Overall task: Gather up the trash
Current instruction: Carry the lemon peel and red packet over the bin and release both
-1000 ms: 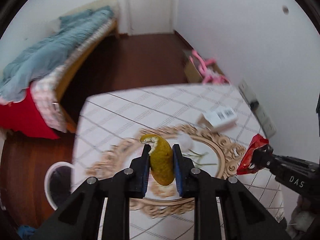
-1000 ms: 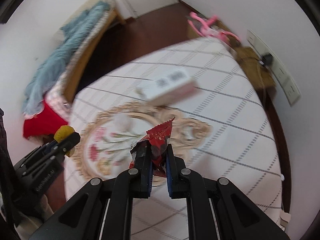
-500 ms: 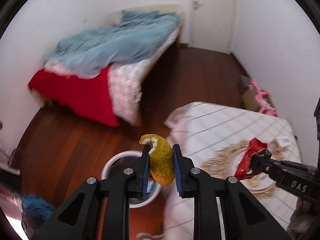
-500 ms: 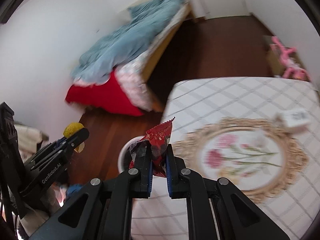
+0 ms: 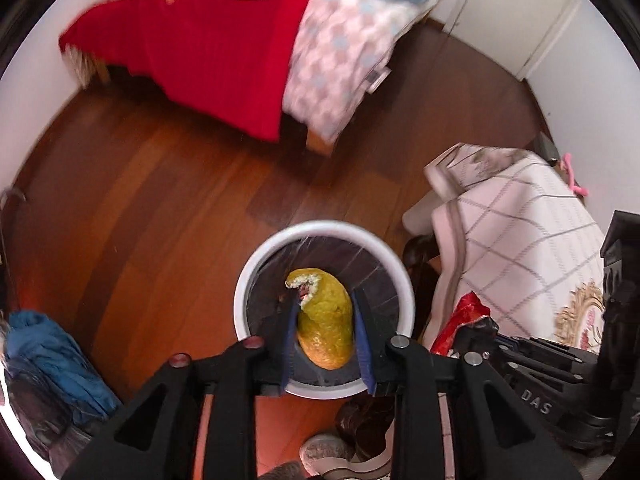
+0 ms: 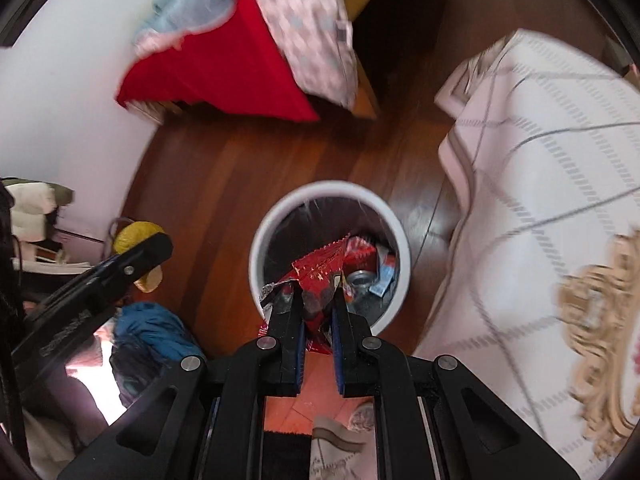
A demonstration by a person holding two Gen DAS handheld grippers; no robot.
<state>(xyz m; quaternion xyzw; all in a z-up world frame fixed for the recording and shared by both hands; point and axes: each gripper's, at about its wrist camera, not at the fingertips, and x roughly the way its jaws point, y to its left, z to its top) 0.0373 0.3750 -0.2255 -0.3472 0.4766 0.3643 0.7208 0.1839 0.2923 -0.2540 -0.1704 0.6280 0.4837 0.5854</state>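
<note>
My left gripper point(image 5: 325, 312) is shut on a yellow fruit peel point(image 5: 326, 320) and holds it right above the round white trash bin point(image 5: 320, 230) on the wooden floor. My right gripper point(image 6: 317, 300) is shut on a red snack wrapper point(image 6: 320, 270) above the same bin point(image 6: 280, 210), which holds a can and other wrappers point(image 6: 366, 276). The wrapper also shows at the right of the left wrist view point(image 5: 460, 318). The peel shows at the left of the right wrist view point(image 6: 134, 234).
A table with a white checked cloth point(image 6: 540, 184) stands right of the bin. A bed with red and patterned covers point(image 5: 224, 48) lies beyond. Blue cloth point(image 5: 52, 348) lies on the floor at the left. Shoes point(image 5: 344, 456) are at the bottom edge.
Both grippers have swung from over the table down and left to above the bin, each with its piece of trash still held.
</note>
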